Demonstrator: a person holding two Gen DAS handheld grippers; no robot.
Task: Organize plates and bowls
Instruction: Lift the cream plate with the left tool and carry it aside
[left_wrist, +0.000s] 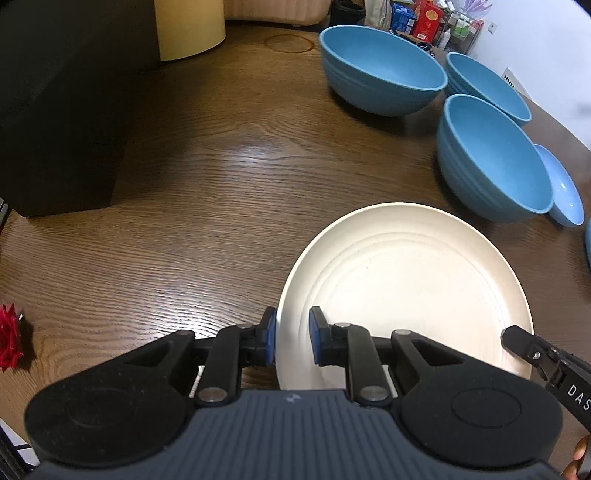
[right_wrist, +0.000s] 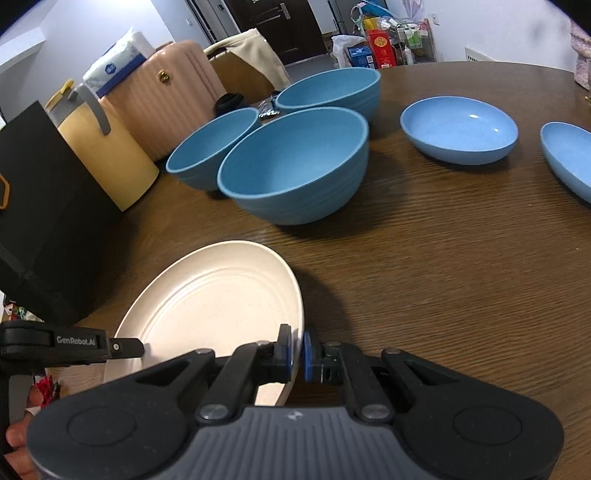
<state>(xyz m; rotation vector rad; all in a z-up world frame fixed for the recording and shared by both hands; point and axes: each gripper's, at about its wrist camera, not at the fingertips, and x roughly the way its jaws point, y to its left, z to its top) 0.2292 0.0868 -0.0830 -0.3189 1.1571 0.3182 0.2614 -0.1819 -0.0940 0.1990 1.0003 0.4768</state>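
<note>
A cream plate (left_wrist: 406, 284) is held tilted above the wooden table (left_wrist: 203, 206); it also shows in the right wrist view (right_wrist: 218, 306). My left gripper (left_wrist: 292, 338) straddles its left rim with the jaws a little apart, open. My right gripper (right_wrist: 296, 350) is shut on the plate's right rim. Three deep blue bowls (left_wrist: 380, 70) (left_wrist: 484, 85) (left_wrist: 491, 158) stand at the back right, seen also in the right wrist view (right_wrist: 295, 166). Two shallow blue plates (right_wrist: 458, 129) (right_wrist: 569, 158) lie further right.
A black box (left_wrist: 55, 103) and a yellow canister (left_wrist: 188, 26) stand at the table's left. A pink suitcase (right_wrist: 162, 96) is behind the table. A red object (left_wrist: 9, 336) lies at the left edge.
</note>
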